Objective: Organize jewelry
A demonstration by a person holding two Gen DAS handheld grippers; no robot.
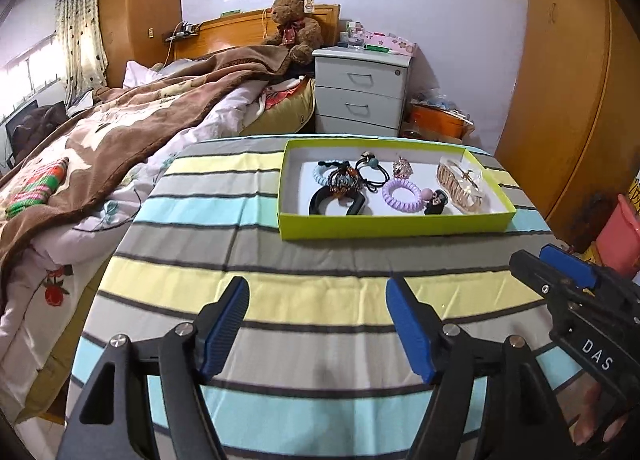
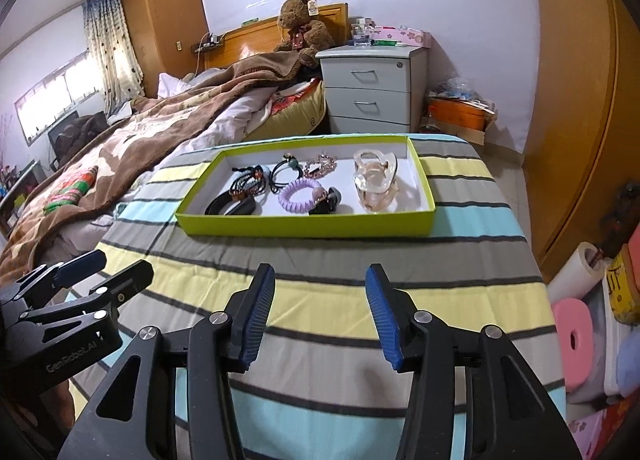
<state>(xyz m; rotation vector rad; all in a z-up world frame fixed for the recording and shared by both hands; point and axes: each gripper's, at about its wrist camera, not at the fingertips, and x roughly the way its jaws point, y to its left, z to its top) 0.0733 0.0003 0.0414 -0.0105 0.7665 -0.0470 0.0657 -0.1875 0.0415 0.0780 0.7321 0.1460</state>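
- Left gripper (image 1: 316, 324): jaws spread wide, holding nothing, hovering over the striped tablecloth (image 1: 280, 260), well short of the tray.
- Right gripper (image 2: 320, 310): same, wide open and empty.
- All visible jewelry sits inside the lime-green tray (image 2: 304, 225): black headband (image 1: 338, 202), purple coil hair tie (image 2: 300, 190), black elastic ties (image 2: 285, 176), clear claw clip (image 2: 376, 180), rhinestone piece (image 1: 402, 167).
- No loose items visible on the cloth; collection looks done.
- Left: maybe sorting within the tray. The dark cluster at its left end is too tangled to itemize.

Hair ties (image 1: 401, 194) in tray (image 1: 394, 226) on table (image 1: 256, 292)
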